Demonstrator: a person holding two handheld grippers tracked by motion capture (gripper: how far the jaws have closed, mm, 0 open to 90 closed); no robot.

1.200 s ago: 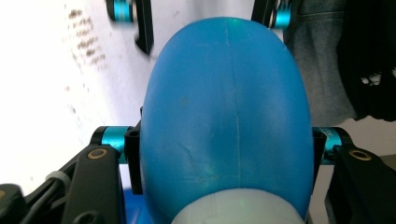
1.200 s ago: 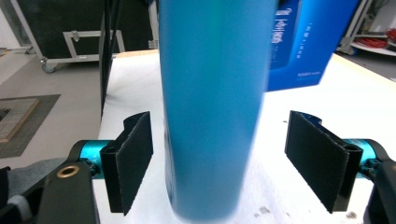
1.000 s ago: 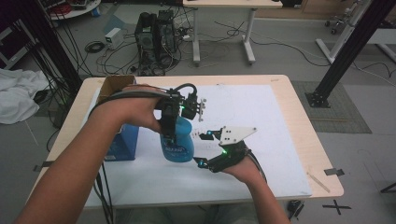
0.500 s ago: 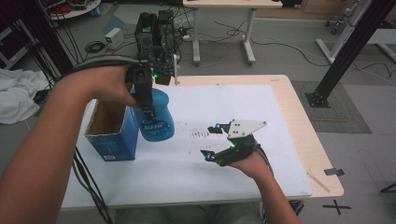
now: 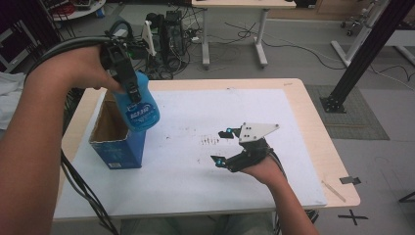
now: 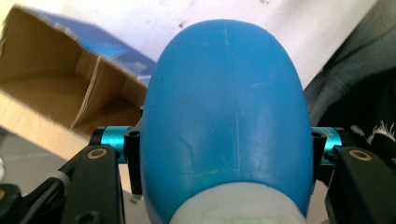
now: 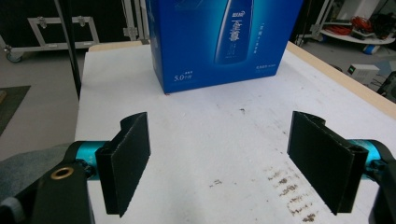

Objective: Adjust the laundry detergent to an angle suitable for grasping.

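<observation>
The white-covered surface (image 5: 195, 186) carries an open blue box (image 5: 115, 142) at nine o'clock. Above the box's open top, the blue bottle (image 5: 142, 105) hangs clamped in the left hand-held gripper (image 5: 128, 88). At five o'clock, the right hand-held gripper (image 5: 221, 147) rests with jaws apart, holding nothing
</observation>
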